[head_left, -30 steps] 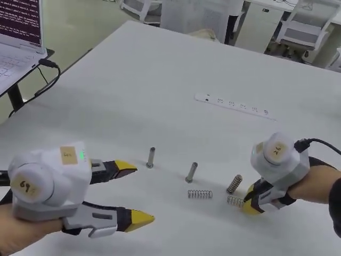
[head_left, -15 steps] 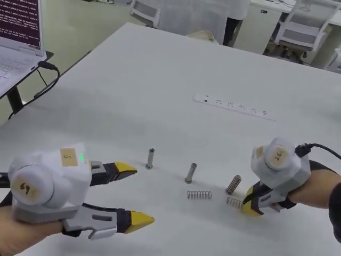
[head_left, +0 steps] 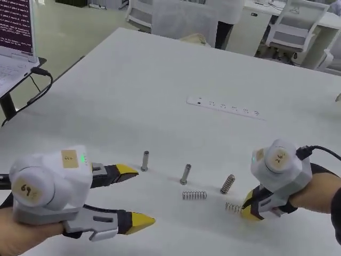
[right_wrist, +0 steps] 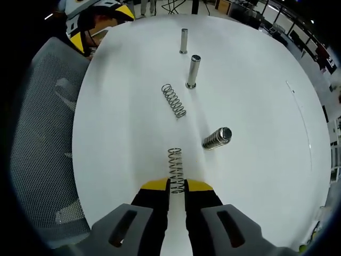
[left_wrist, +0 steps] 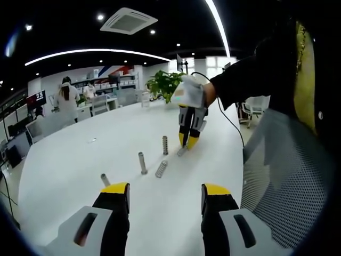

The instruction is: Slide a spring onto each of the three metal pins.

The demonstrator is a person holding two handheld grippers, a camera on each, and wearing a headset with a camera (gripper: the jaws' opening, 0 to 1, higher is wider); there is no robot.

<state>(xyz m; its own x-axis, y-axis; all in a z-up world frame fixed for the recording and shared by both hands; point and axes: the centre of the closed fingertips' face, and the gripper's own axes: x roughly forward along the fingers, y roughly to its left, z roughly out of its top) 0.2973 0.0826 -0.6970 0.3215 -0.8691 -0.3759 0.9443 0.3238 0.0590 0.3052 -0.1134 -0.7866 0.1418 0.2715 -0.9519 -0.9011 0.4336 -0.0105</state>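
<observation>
1. Three pins were counted standing on the counter [head_left: 160, 90]: a left pin [head_left: 145, 160], a middle pin [head_left: 185, 174] and a right pin [right_wrist: 226, 132].
2. Three springs were counted. A fitted spring [head_left: 227, 184] was seated over the right pin. A loose spring [head_left: 194, 196] lay flat just in front of the middle pin. A held spring [head_left: 233, 207] lay near the right pin.
3. Two tools were counted, one in each hand.
4. The left hand [head_left: 18, 234] was kept low at the near edge of the counter, with its tool aimed toward the pins. The right hand [head_left: 314, 192] was tilted down, with its tool tips brought to the counter.
5. The left tool [head_left: 133, 194] was spread wide and released. Nothing was touched by it, and it was kept apart from the left pin.
6. The right tool [head_left: 248, 205] was clenched almost closed on the near end of the held spring. The rest of that spring was left resting on the counter.
</observation>
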